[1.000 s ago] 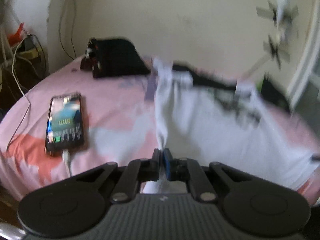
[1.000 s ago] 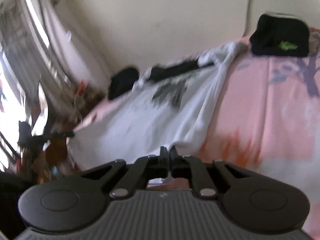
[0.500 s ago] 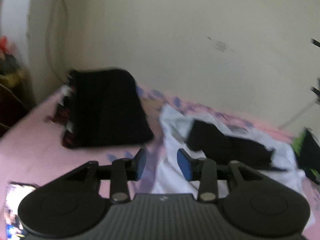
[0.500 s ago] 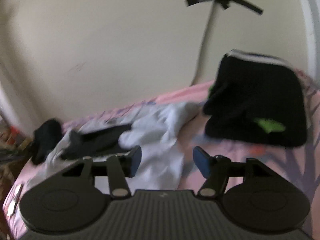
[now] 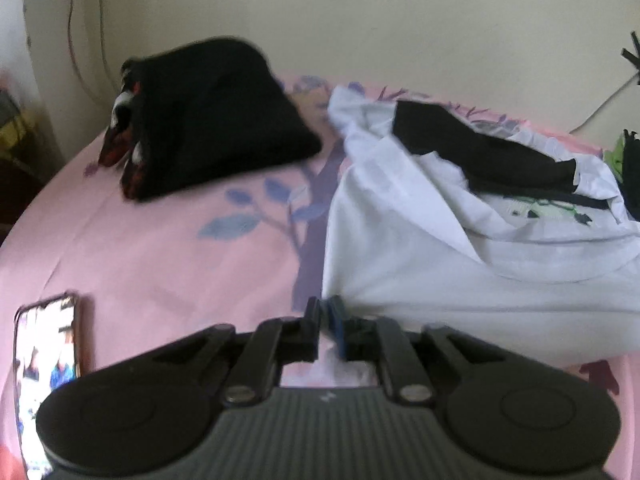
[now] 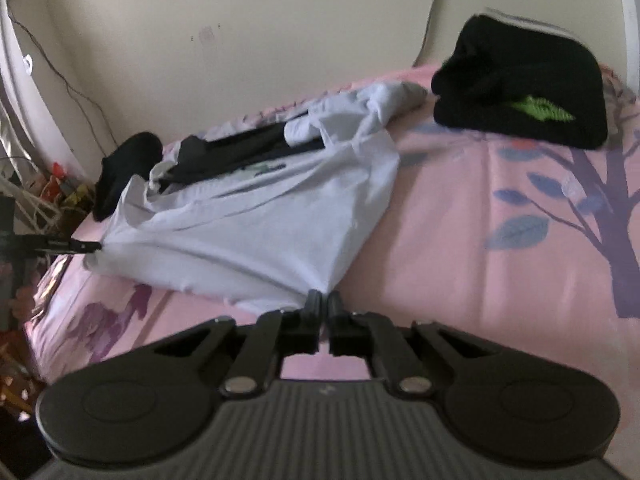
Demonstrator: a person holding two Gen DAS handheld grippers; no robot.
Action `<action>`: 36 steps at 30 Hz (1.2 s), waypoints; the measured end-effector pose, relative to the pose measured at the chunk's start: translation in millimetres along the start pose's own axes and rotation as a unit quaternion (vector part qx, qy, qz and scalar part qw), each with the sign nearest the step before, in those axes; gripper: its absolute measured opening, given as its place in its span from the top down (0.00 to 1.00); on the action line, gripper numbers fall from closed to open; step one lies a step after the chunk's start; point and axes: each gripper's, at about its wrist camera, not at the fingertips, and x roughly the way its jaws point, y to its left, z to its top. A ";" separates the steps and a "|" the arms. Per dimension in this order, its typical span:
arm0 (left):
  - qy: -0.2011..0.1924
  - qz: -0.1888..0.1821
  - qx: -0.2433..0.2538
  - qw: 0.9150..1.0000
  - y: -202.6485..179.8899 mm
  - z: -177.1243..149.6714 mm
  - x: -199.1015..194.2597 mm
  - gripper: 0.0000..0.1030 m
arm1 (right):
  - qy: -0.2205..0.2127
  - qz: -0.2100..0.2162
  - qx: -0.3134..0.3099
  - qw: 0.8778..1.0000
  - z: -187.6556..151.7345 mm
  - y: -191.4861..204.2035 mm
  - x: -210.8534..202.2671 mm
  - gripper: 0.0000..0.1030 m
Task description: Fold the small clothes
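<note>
1. Two grippers work one garment: the white shirt lies crumpled on the pink bedsheet, with a black piece of clothing draped over its far end near the wall.
2. Left gripper: its jaws are closing on the near left corner of the shirt; white cloth shows between the two pads, and the fabric radiates in tension lines from that point. The corner lies at the jaw tips, not deep between them.
3. Right gripper: its jaws stand clenched, with only a thin slit between them, on the near right corner of the shirt. Cloth gathers to a point at the tips. The hold appears to be on the very edge of the hem.
4. Recommended procedure for the step in hand, judged to be seizing both hem corners before a fold:
   a. Confirm that both layers of the hem sit between the pads; a tip-only grip is likely to slip.
   b. Lift both corners together and keep the hem taut between them.
   c. Carry the hem toward the far end at an even pace, so that the fold line stays straight.
5. Obstruction: the black piece resting on the far end would probably be trapped inside the fold.
6. Clearances: the phone lies left of the left gripper, apart from the shirt. A folded black garment and a black garment with a green mark lie beyond the shirt's sides.
</note>
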 end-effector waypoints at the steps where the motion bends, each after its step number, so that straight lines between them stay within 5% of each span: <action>1: -0.002 0.003 0.002 1.000 1.4 2.4 -2.8 0.75 | -0.002 -0.008 -0.008 1.000 6.0 -1.9 -4.4 0.93; 2: -0.009 0.004 0.004 1.000 3.3 5.7 -8.8 0.73 | -0.019 -0.018 -0.018 0.999 16.9 -4.5 -12.2 0.73; 4: -0.040 0.010 0.006 0.999 6.7 24.0 -21.5 0.68 | -0.056 -0.041 -0.029 0.997 44.0 -5.1 -19.3 0.55; 6: -0.077 0.010 0.006 0.997 4.7 55.2 -31.2 0.66 | -0.087 -0.044 -0.032 0.995 81.7 -6.0 -17.0 0.52; 10: -0.120 -0.036 0.036 0.992 -30.1 132.0 -6.4 0.39 | -0.102 0.003 -0.046 0.994 162.7 -8.9 42.5 0.40; 15: -0.049 -0.039 0.051 0.997 -87.4 207.6 98.2 0.37 | -0.020 -0.002 -0.030 0.999 237.5 -16.2 164.6 0.37; 19: 0.003 -0.018 0.062 0.998 -114.0 230.4 169.7 0.34 | 0.016 -0.014 -0.051 0.999 267.3 -18.2 232.4 0.18; 22: 0.030 -0.025 0.063 0.997 -121.2 232.0 197.1 0.36 | 0.034 -0.005 -0.060 0.998 277.8 -20.8 268.7 0.16; 23: 0.033 -0.032 0.063 0.997 -120.9 231.2 200.9 0.40 | 0.041 -0.002 -0.064 0.997 277.4 -20.1 275.4 0.17; 25: 0.038 -0.050 0.062 0.996 -119.2 225.7 201.7 0.82 | 0.062 0.016 -0.078 0.995 271.7 -16.8 288.0 0.27; 27: 0.035 -0.061 0.063 0.996 -118.2 222.4 197.7 0.89 | 0.079 0.021 -0.096 0.992 264.4 -8.5 297.9 0.49; 29: 0.021 -0.053 0.068 0.996 -119.9 221.7 190.9 0.91 | 0.074 0.017 -0.117 0.990 260.5 -1.1 292.5 1.00; 32: -0.009 -0.054 0.058 0.997 -117.4 220.1 165.1 0.91 | 0.051 0.022 -0.120 0.991 259.9 10.1 265.2 1.00; 36: -0.072 -0.088 0.054 0.992 -109.8 203.6 97.9 0.91 | -0.010 0.050 -0.137 0.989 248.0 33.7 180.6 1.00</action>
